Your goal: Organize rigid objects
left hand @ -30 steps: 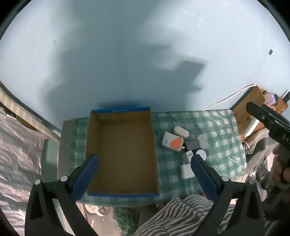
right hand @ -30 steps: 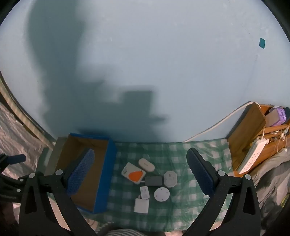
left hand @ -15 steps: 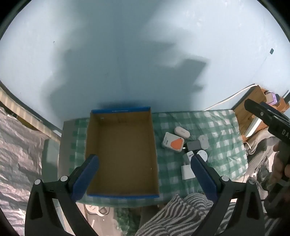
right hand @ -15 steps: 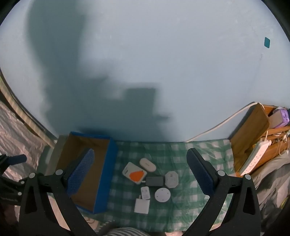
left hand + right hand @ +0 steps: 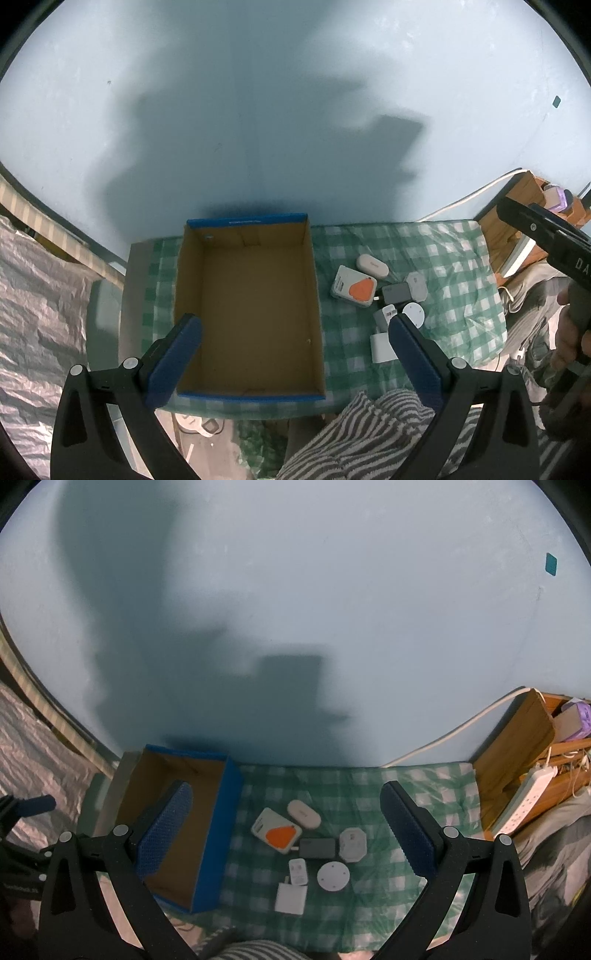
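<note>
Dim bluish light, big soft shadows on the wall [image 5: 332,590] (sharp centre), fisheye-bent edges

Matt cardboard box [image 5: 247,295], checked cloth [image 5: 436,258]

**Two wrist views over one checked cloth**

The left wrist view looks down from above the open cardboard box [image 5: 247,306], toward the blue wall [image 5: 258,110]. The right wrist view sits further right, above the cluster of small chargers [image 5: 306,845], facing the same wall. Both stand well back and share the box, the chargers and the green checked cloth [image 5: 406,786].
</note>
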Tool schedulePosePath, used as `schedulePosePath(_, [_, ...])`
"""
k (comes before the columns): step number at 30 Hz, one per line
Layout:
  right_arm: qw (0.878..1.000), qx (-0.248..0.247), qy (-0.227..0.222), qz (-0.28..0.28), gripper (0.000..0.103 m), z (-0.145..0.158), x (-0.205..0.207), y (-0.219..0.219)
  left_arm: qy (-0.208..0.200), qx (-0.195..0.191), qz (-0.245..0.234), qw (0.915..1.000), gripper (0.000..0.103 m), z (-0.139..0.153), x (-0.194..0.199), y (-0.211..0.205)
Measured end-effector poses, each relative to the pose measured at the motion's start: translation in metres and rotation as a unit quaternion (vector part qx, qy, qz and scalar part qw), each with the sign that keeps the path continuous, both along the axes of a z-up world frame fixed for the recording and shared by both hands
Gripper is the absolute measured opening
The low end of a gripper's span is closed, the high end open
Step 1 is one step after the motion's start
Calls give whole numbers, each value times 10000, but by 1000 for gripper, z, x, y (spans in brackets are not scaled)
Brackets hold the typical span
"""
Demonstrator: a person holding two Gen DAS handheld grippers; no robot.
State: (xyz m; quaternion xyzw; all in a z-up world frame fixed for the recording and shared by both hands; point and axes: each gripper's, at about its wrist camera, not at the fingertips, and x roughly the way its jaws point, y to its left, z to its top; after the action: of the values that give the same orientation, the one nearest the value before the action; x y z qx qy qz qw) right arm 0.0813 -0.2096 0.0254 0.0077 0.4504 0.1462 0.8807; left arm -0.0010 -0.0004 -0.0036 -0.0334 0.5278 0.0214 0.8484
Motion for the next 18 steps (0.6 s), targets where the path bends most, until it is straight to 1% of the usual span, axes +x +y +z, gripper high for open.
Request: schedulePosePath(18, [10000,9,29,6,101,0,3,1,6,1,26,10000,102,0,2,0])
